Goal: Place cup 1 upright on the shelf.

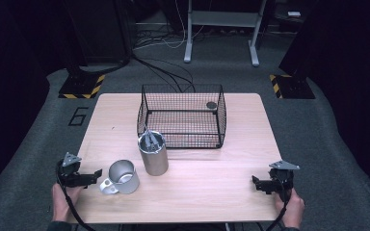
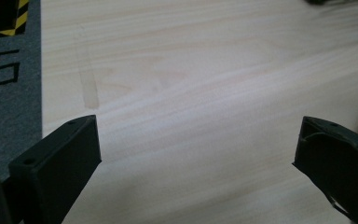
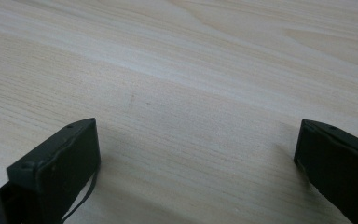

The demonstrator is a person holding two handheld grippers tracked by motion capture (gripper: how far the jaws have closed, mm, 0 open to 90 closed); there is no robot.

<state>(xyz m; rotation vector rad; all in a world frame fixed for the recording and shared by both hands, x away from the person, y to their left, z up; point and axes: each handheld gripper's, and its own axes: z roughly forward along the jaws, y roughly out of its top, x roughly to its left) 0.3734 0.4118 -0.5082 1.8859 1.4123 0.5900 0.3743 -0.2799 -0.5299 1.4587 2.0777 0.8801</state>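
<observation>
So there's a light wooden counter (image 1: pixel 212 192) with a person standing at the near edge, one gripper in each hand. The left gripper (image 1: pixel 95 174) sits low at the near-left corner, jaws spread wide with nothing between them; in the left gripper view it's the same story, left gripper (image 2: pixel 196 149) released over bare woodgrain, with the grey floor and a printed "6" (image 2: pixel 4 67) off past the counter's edge. Just beside it, toward the middle, there's a metal mug (image 1: pixel 123 176) tipped on its side, mouth facing up and away, its handle (image 1: pixel 107 186) down on the wood toward the near-left (the jaws point right at it but aren't touching, as far as I can tell). Right next to the mug, a bit farther back, stands a tall metal canister (image 1: pixel 153 153), upright, with something dark poking out of its top that I can't make out. Behind that is a black wire basket (image 1: pixel 182 115), and there's a small dark round thing (image 1: pixel 211 105) near its far-right corner. The right gripper (image 1: pixel 254 181) is way over at the near-right corner, well apart from all of it, and in the right gripper view the right gripper (image 3: pixel 196 149) is also let go, holding nothing, just plain wood under it.
</observation>
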